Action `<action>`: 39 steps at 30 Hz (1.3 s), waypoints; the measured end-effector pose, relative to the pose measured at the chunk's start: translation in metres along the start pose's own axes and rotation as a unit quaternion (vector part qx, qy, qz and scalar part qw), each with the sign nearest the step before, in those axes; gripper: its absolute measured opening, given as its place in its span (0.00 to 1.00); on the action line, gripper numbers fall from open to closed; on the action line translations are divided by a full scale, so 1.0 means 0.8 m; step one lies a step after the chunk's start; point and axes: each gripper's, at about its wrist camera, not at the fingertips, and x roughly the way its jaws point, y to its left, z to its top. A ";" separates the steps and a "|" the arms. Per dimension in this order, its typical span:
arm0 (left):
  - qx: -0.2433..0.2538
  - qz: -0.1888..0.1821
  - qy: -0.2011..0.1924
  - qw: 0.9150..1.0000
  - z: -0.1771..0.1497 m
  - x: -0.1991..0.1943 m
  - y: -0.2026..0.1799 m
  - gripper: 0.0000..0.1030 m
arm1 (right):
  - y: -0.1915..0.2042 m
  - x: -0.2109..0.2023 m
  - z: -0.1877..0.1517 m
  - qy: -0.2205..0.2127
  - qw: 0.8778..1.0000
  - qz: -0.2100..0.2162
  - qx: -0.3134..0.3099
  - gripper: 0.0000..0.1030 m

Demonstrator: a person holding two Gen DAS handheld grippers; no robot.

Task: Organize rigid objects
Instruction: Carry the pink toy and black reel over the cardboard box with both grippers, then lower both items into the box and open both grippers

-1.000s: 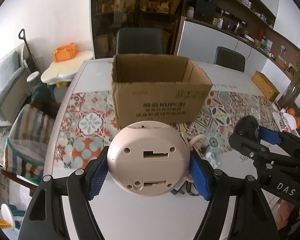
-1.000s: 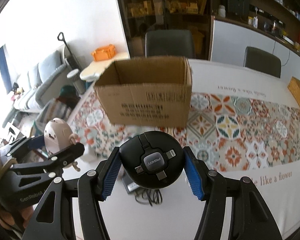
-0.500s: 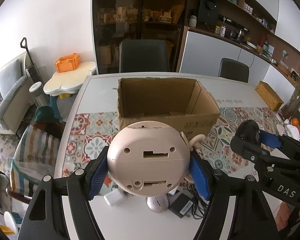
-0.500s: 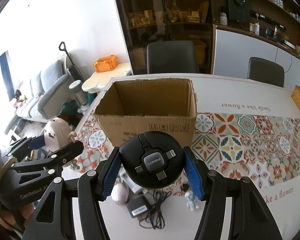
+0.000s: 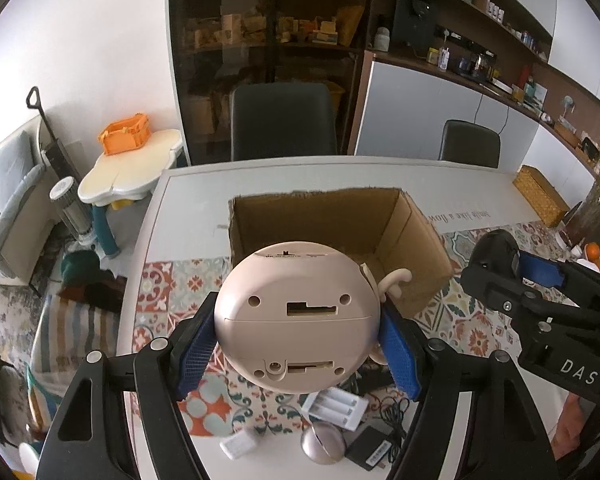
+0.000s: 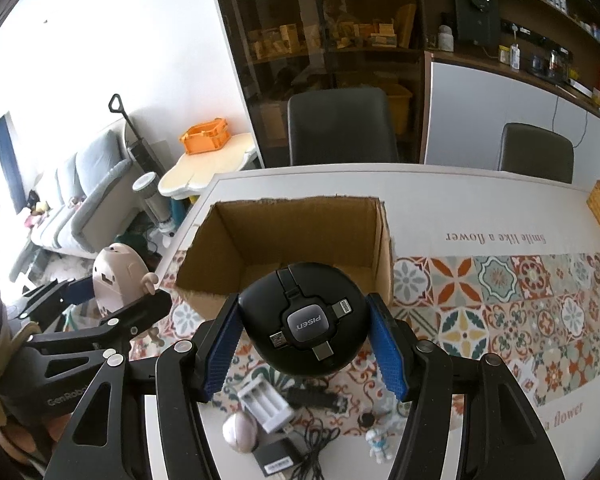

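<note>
two grippers are both loaded. the left gripper (image 5: 296,344) sits low in the centre of its own view, blue pads pressed on either side of a round beige toy (image 5: 296,316) seen from its underside, with a small curved arm sticking out on its right. the right gripper (image 6: 304,344) is clamped the same way on a black round cable hub (image 6: 304,320) with a grey "pisen" badge and several plug ends on its face. each load hangs in front of the near wall of an open cardboard box (image 6: 384,248) at mid-frame; what shows of the box floor looks bare.

by my reading the sorting is at an early stage: nothing appears to be in the box yet, and these two pieces look about to be the first in. left on the table, at the bottom of both views, are a white battery charger (image 6: 266,402), a small pinkish ball (image 6: 240,430), a black adapter with tangled cord (image 6: 278,462), a tiny white figurine (image 6: 378,442) and a small white block (image 5: 238,446).

the table (image 6: 480,200) is white with a patterned tile runner (image 6: 500,292) and printed script. beyond it stand two dark chairs, a glass-fronted cabinet, shelving at upper right, and at left a sofa and an orange crate (image 6: 205,140) on a low cream table.
</note>
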 end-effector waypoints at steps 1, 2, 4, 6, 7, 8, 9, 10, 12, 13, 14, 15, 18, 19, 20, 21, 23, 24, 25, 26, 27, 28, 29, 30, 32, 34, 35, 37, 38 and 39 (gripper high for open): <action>0.003 0.003 0.004 1.000 0.007 0.003 0.000 0.72 | 0.000 0.003 0.005 0.001 1.000 0.000 0.001 0.59; 0.005 0.003 0.007 1.000 0.012 0.006 0.000 0.72 | -0.001 0.006 0.011 0.002 1.000 0.000 0.001 0.59; 0.007 0.001 0.011 1.000 0.023 0.011 0.001 0.72 | -0.002 0.012 0.021 0.006 1.000 -0.002 0.000 0.59; 0.012 0.003 0.020 1.000 0.032 0.019 0.001 0.72 | -0.005 0.019 0.030 0.012 1.000 -0.002 0.003 0.59; 0.013 0.005 0.024 1.000 0.038 0.024 0.002 0.72 | -0.006 0.022 0.035 0.015 1.000 -0.001 0.005 0.59; 0.016 0.008 0.028 0.999 0.041 0.027 0.002 0.72 | -0.007 0.026 0.041 0.020 1.000 -0.001 0.005 0.59; 0.019 0.011 0.031 0.999 0.044 0.031 0.002 0.72 | -0.006 0.029 0.044 0.023 1.000 -0.002 0.003 0.59; 0.023 0.014 0.033 0.999 0.048 0.035 0.002 0.72 | -0.007 0.034 0.049 0.027 1.000 -0.004 0.003 0.59; 0.028 0.015 0.039 0.999 0.054 0.043 0.002 0.72 | -0.008 0.041 0.054 0.034 0.999 -0.006 0.000 0.59; 0.028 0.013 0.046 0.998 0.058 0.049 0.002 0.72 | -0.009 0.046 0.057 0.039 0.999 -0.008 0.001 0.59; 0.028 0.010 0.052 0.998 0.060 0.054 0.002 0.72 | -0.009 0.052 0.060 0.045 0.999 -0.008 0.001 0.59; 0.028 0.006 0.059 0.998 0.062 0.059 0.002 0.72 | -0.010 0.057 0.064 0.051 0.999 -0.008 0.001 0.59; 0.025 0.003 0.080 0.996 0.067 0.077 0.003 0.72 | -0.013 0.073 0.070 0.070 0.998 -0.008 0.002 0.59; 0.023 0.003 0.088 0.996 0.070 0.084 0.004 0.72 | -0.014 0.080 0.072 0.079 0.997 -0.010 0.003 0.59; 0.022 0.003 0.094 0.995 0.071 0.089 0.004 0.72 | -0.015 0.086 0.075 0.084 0.996 -0.010 0.001 0.59; 0.022 0.003 0.100 0.995 0.072 0.094 0.005 0.72 | -0.016 0.091 0.077 0.089 0.996 -0.011 0.000 0.59; 0.020 0.002 0.113 0.993 0.074 0.106 0.006 0.72 | -0.019 0.101 0.080 0.097 0.995 -0.012 0.004 0.58; 0.020 0.002 0.118 0.993 0.074 0.110 0.006 0.72 | -0.020 0.104 0.082 0.100 0.995 -0.014 0.002 0.58; 0.020 0.002 0.125 0.992 0.074 0.116 0.006 0.72 | -0.020 0.106 0.084 0.101 0.995 -0.018 0.002 0.58; 0.020 0.002 0.128 0.992 0.073 0.120 0.007 0.72 | -0.021 0.107 0.086 0.100 0.995 -0.019 0.001 0.58; 0.019 0.003 0.133 0.991 0.073 0.125 0.008 0.72 | -0.020 0.109 0.088 0.101 0.995 -0.022 -0.003 0.58; 0.018 0.004 0.138 0.990 0.071 0.129 0.008 0.72 | -0.019 0.112 0.089 0.105 0.994 -0.029 -0.006 0.58; 0.015 0.002 0.142 0.990 0.071 0.132 0.008 0.72 | -0.019 0.114 0.090 0.107 0.994 -0.030 -0.006 0.57; 0.013 0.000 0.147 0.989 0.071 0.135 0.008 0.72 | -0.020 0.116 0.090 0.109 0.994 -0.027 -0.006 0.57; 0.012 -0.004 0.156 0.988 0.070 0.141 0.008 0.72 | -0.022 0.119 0.088 0.114 0.993 -0.027 -0.002 0.58; 0.018 0.001 0.161 0.987 0.067 0.145 0.006 0.72 | -0.023 0.121 0.086 0.116 0.993 -0.028 0.001 0.58; 0.022 0.006 0.163 0.986 0.066 0.146 0.004 0.72 | -0.024 0.122 0.084 0.117 0.993 -0.028 0.002 0.58; 0.026 0.015 0.160 0.987 0.066 0.145 0.003 0.73 | -0.026 0.123 0.081 0.119 0.992 -0.028 0.006 0.58; 0.028 0.015 0.153 0.988 0.066 0.141 0.002 0.73 | -0.026 0.123 0.080 0.120 0.992 -0.030 0.007 0.58; 0.030 0.014 0.148 0.988 0.067 0.138 0.001 0.77 | -0.027 0.123 0.079 0.120 0.992 -0.031 0.009 0.58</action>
